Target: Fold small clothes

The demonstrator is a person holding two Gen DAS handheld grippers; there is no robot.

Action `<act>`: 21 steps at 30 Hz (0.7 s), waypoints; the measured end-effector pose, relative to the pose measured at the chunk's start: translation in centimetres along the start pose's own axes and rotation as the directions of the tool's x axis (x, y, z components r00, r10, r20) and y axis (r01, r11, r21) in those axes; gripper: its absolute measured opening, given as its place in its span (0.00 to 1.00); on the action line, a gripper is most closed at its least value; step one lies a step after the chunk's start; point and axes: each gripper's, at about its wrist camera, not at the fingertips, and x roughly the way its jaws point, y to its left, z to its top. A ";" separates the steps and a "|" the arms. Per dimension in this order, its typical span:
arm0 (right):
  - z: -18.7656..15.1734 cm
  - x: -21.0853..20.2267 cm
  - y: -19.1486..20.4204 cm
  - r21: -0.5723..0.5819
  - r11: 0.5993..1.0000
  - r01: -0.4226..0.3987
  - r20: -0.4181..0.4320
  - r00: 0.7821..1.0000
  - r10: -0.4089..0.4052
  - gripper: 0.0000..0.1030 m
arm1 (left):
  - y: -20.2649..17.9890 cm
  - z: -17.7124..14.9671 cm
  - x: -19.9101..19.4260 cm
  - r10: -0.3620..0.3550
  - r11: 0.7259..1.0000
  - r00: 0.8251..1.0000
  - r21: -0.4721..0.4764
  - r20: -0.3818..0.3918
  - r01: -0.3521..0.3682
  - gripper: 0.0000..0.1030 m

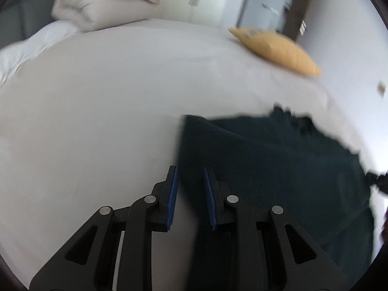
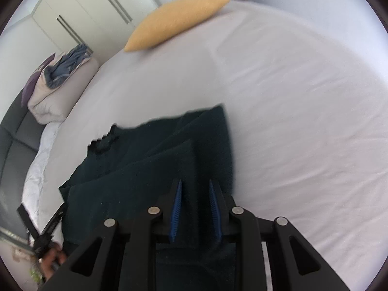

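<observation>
A dark green garment [image 1: 266, 157] lies partly folded on the pale bed sheet [image 1: 109, 97], with a layer doubled over it in the right wrist view [image 2: 157, 157]. My left gripper [image 1: 190, 168] hovers over the garment's left edge. Its blue pads stand apart, with sheet and cloth showing through the gap, so it is open. My right gripper [image 2: 195, 181] sits above the garment's right side, near its edge. Its pads are also apart and press on nothing. The left gripper and the hand holding it [image 2: 52, 257] show at the lower left of the right wrist view.
A yellow pillow [image 2: 177, 19] lies at the far side of the bed. A beige pillow [image 2: 60, 92] with a blue-grey cloth [image 2: 70, 63] on it sits by the dark headboard [image 2: 12, 133]. White wardrobe doors [image 2: 84, 12] stand beyond the bed.
</observation>
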 end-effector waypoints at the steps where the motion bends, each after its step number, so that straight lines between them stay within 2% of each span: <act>1: 0.0 -0.9 0.0 -0.002 1.000 0.002 0.029 1.000 -0.002 0.27 | 0.9 0.2 -1.2 0.009 0.999 0.999 -0.034 0.031 -0.008 0.21; 4: 0.0 -2.0 1.2 -0.008 0.998 -0.063 0.048 0.997 0.064 0.29 | 1.8 1.1 -2.9 0.019 0.997 0.998 -0.074 0.057 -0.014 0.21; 6: -0.2 -1.5 2.9 -0.045 0.993 -0.108 0.033 0.993 0.110 0.29 | 1.2 1.9 -3.5 -0.004 0.997 0.998 -0.073 0.062 0.008 0.21; 8: -0.6 -0.3 4.2 -0.063 0.989 -0.132 0.004 0.991 0.133 0.29 | -1.5 2.2 -3.4 -0.035 0.999 0.998 -0.004 0.048 0.035 0.22; 10: -1.2 1.0 5.0 -0.065 0.987 -0.148 -0.027 0.989 0.146 0.29 | -5.3 1.6 -2.5 -0.055 0.993 0.998 0.105 0.015 0.053 0.22; 12: -2.0 2.2 5.5 -0.054 0.986 -0.157 -0.057 0.986 0.154 0.29 | -8.7 0.2 -0.7 -0.015 0.977 1.000 0.215 -0.009 0.017 0.22; 14: -2.8 3.0 5.7 -0.055 0.985 -0.166 -0.083 0.983 0.161 0.30 | -10.0 -0.8 1.8 0.056 0.964 0.997 0.262 -0.047 -0.042 0.22; 15: -3.0 3.0 5.8 -0.065 0.984 -0.166 -0.082 0.984 0.160 0.30 | -9.9 -1.2 2.6 0.079 0.962 0.996 0.266 -0.052 -0.062 0.22; 16: -3.2 3.0 5.8 -0.077 0.982 -0.173 -0.080 0.983 0.166 0.30 | -9.4 -1.5 2.9 0.086 0.962 0.996 0.261 -0.018 -0.078 0.25; 19: -2.9 2.5 5.1 -0.052 0.980 -0.193 -0.075 0.979 0.189 0.31 | -8.1 -1.0 3.1 0.140 0.958 0.990 0.251 0.011 -0.138 0.25; 21: -2.7 2.1 4.8 -0.023 0.975 -0.222 -0.056 0.974 0.220 0.35 | -6.8 -0.9 3.3 0.143 0.965 0.990 0.221 0.009 -0.142 0.26</act>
